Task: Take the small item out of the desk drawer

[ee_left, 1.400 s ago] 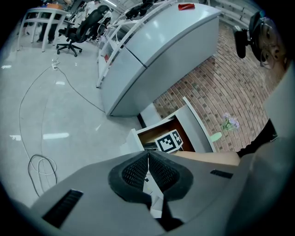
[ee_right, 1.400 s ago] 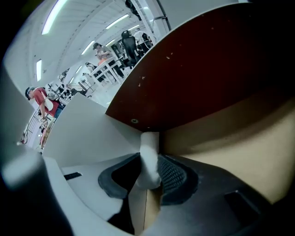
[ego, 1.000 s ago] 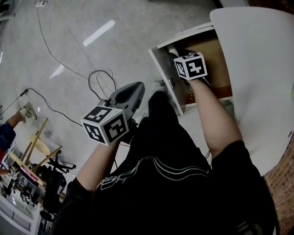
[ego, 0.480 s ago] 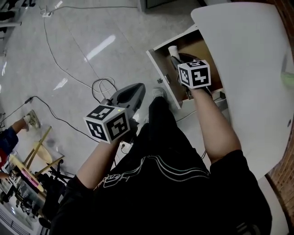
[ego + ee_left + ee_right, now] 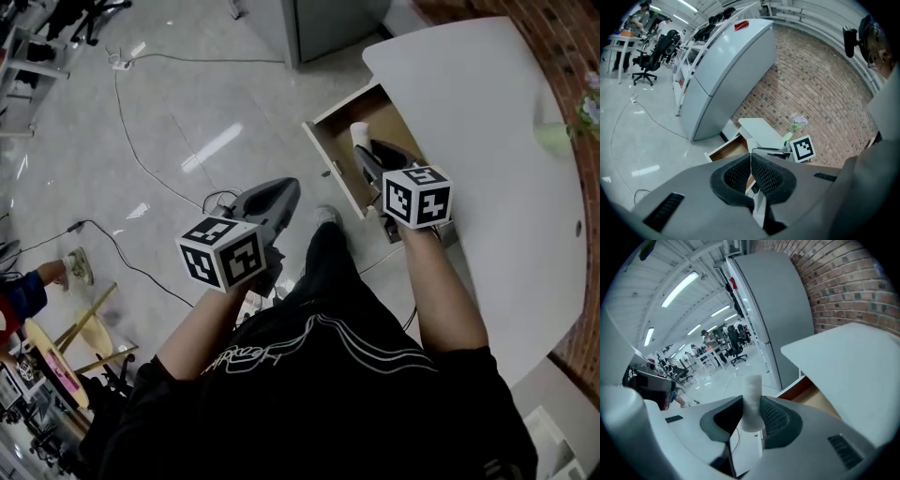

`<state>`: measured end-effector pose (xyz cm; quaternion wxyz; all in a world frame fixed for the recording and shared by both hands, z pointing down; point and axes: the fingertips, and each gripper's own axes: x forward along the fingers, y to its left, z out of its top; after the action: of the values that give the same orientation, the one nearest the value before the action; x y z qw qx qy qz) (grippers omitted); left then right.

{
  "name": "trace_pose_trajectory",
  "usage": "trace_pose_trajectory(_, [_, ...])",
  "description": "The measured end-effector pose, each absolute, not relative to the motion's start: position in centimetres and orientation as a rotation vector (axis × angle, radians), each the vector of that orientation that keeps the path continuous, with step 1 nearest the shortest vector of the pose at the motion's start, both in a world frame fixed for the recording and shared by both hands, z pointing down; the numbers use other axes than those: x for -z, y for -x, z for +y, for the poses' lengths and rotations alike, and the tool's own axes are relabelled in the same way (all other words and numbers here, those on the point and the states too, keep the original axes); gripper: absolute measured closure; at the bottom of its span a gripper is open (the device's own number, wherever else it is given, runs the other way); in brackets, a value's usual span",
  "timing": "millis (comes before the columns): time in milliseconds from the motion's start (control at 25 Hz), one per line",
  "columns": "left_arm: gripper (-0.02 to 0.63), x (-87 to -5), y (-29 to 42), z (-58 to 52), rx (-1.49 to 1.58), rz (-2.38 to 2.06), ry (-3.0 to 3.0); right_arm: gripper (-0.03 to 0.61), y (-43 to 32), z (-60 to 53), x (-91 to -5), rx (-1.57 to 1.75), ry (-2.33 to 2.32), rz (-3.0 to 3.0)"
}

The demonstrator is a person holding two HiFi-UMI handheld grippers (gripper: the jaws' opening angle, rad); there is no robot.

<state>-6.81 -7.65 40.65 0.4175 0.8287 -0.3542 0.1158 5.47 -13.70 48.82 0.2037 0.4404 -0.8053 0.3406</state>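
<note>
1. Right gripper view: shows the small white cylinder (image 5: 751, 397) pinched between the half-closed jaws of the right gripper (image 5: 751, 405), lower half between the pads, upper end poking out past the tips.
2. Head view: places that cylinder (image 5: 359, 131) at about 1 o'clock from the body, above the open drawer (image 5: 328, 159) and just inside its front panel.
3. Reads as mostly done: item gripped and, judging by both views, raised off the wooden drawer bottom. Still to do: carry it clear of the opening and set it down somewhere; no landing spot marked out.
4. Left gripper view: shows the left gripper (image 5: 750, 164) with jaws fully together and nothing between them. Hangs at 8 o'clock of the right one in the head view, over the floor (image 5: 187, 103), well apart from the drawer.
5. Edges around the cylinder: drawer front at 9 o'clock, drawer side wall at 12, desk top (image 5: 487, 141) overhanging at 3 o'clock.
6. Open room: widest toward 9 to 10 o'clock, over bare floor with only cables (image 5: 141, 164) lying on it. Tighter at 12 o'clock, where a grey cabinet (image 5: 328, 23) stands, and at 6 o'clock, where a shoe (image 5: 325, 217) sits just beside the drawer front.
</note>
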Motion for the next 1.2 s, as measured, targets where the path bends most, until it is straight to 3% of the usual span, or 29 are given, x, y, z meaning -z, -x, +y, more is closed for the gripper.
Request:
trace_pose_trajectory(520, [0.591,-26.1,4.7,1.2,-0.182,-0.749,-2.348,0.448,-4.8,1.3,-26.6,-0.754,-1.268,-2.641])
trace_pose_trajectory(1200, [0.591,-16.4,2.2,9.7,-0.125,-0.627,-2.642,0.448,-4.2,11.4,-17.1,-0.477,-1.286,-2.778])
